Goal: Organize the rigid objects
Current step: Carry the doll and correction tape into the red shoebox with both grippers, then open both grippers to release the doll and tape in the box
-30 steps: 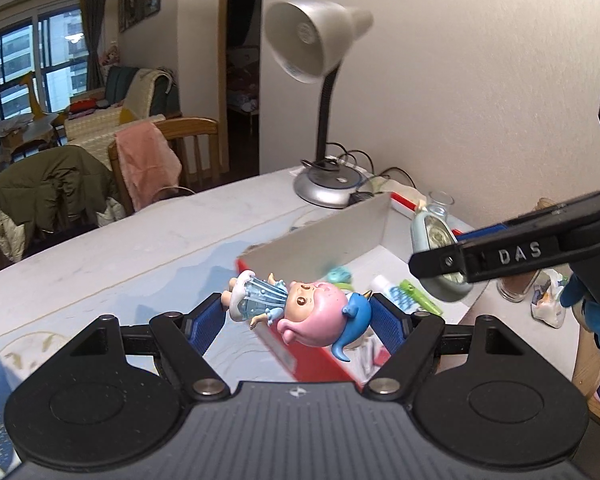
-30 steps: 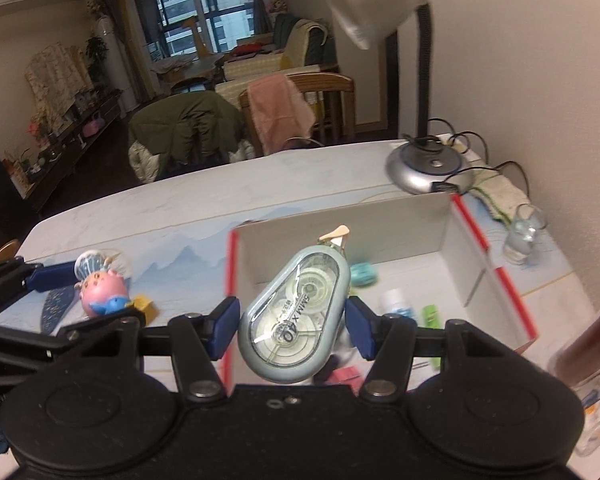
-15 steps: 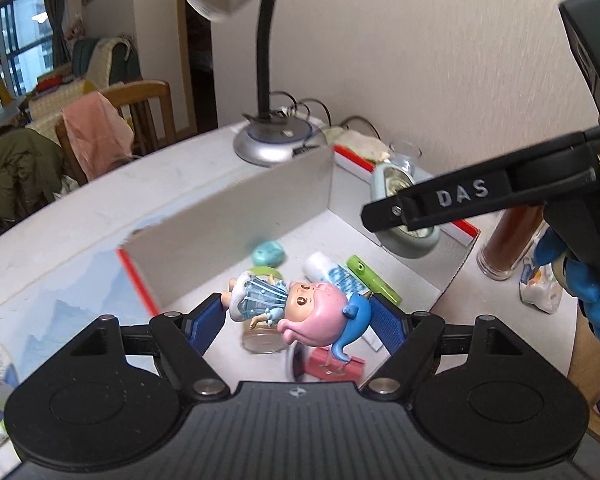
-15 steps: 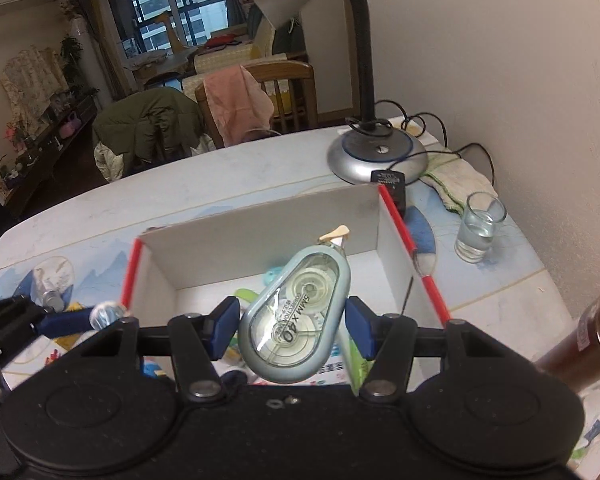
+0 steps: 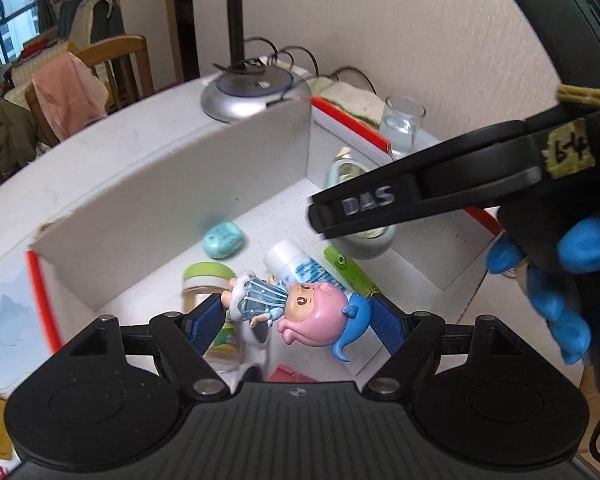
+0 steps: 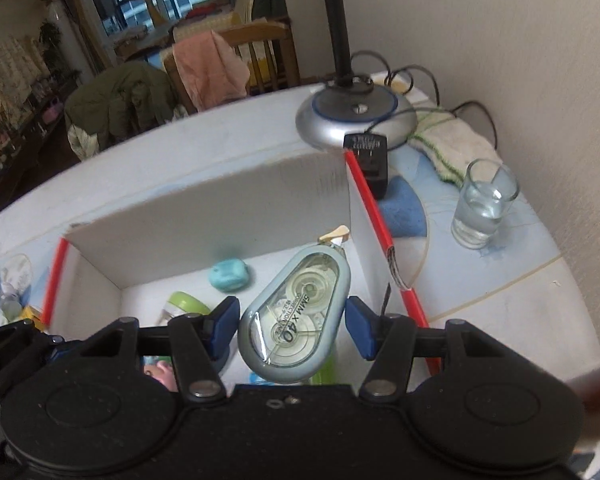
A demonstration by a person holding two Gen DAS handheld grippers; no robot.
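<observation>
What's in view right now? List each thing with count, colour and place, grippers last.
Box: one, white with red edges, on the table.
Doll: one, pink and blue, in the left gripper, over the box.
Correction tape: one, grey-blue, in the right gripper, over the box.
Eraser: one, teal, on the box floor.
Jar: one, green lid, in the box.
Glass: one, clear, right of the box.
Lamp base: one, silver, behind the box.
Left gripper: closed on the doll.
Right gripper: closed on the correction tape.
</observation>
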